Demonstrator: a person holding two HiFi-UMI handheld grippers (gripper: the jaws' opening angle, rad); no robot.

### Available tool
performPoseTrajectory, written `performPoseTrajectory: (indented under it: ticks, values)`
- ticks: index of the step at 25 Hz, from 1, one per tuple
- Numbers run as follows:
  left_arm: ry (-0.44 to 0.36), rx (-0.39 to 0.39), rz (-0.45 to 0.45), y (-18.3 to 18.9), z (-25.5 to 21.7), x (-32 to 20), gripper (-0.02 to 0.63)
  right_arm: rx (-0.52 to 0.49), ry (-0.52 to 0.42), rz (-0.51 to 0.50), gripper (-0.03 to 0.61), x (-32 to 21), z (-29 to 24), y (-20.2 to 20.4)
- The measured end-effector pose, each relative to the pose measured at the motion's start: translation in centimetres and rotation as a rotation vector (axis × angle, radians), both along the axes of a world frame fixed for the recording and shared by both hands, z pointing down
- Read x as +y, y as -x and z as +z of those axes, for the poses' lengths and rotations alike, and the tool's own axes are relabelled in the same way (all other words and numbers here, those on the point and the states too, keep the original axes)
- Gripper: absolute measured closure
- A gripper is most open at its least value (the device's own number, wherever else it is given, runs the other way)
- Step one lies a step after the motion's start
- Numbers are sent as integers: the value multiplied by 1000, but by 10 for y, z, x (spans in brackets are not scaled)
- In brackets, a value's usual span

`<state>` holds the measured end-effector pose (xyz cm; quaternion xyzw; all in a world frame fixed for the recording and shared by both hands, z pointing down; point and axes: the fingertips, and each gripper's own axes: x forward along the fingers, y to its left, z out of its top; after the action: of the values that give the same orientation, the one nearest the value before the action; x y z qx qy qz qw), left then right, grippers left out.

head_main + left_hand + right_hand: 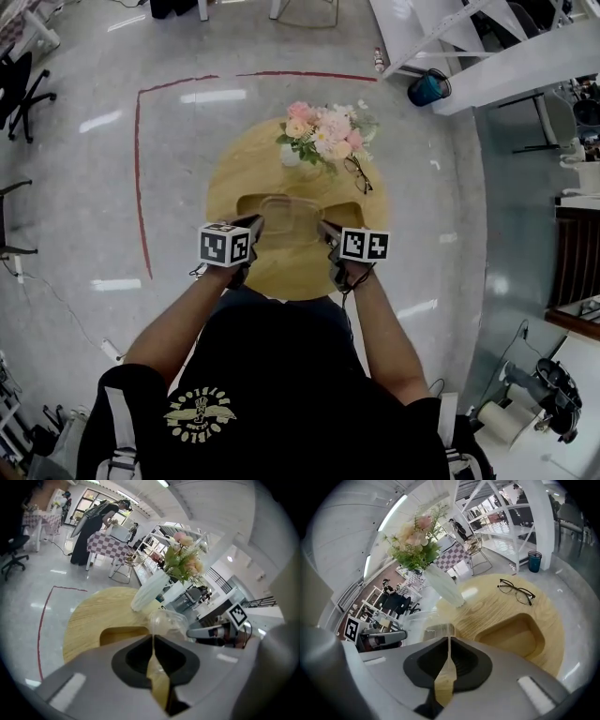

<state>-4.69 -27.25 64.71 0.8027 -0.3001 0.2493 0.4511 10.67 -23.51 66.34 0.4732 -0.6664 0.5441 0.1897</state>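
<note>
At the near middle of the round tabletop [234,173] lay a clear plastic container [287,214]. Left gripper [253,228] and right gripper [328,232] met its left and right edges, each with fingers [136,657] pressed to a thin slit on the plastic. Farther off stood a flower vase [323,133], with glasses [358,174] just to its right.

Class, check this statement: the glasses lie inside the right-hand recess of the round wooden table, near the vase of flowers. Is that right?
Not quite. The glasses lie on the flat top of the round wooden table, just beyond the right-hand recess, not inside it. They are indeed near the vase of flowers. The right gripper view shows this most plainly.
</note>
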Motion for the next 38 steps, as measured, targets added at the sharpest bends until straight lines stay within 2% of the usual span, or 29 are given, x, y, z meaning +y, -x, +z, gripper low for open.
performPoseTrajectory:
  ticks: [4, 9, 14, 22, 31, 38]
  values:
    - [-17, -39, -26, -20, -3, 8, 600, -1, -14, -53, 555, 3, 2, -20]
    - [-10, -86, -101, -56, -2, 19, 600, 6, -46, -138, 560, 1, -3, -58]
    - [-16, -106, -165, -101, -3, 24, 600, 41, -83, -223, 561, -2, -5, -108]
    - [-11, -120, -222, -154, -8, 33, 600, 1, -104, -282, 562, -5, -14, -159]
    - [3, -131, -242, -173, -12, 43, 600, -30, -100, -315, 561, 1, -16, -178]
    - [37, -131, -206, -167, 1, 51, 600, -20, -85, -276, 560, 7, -8, -172]
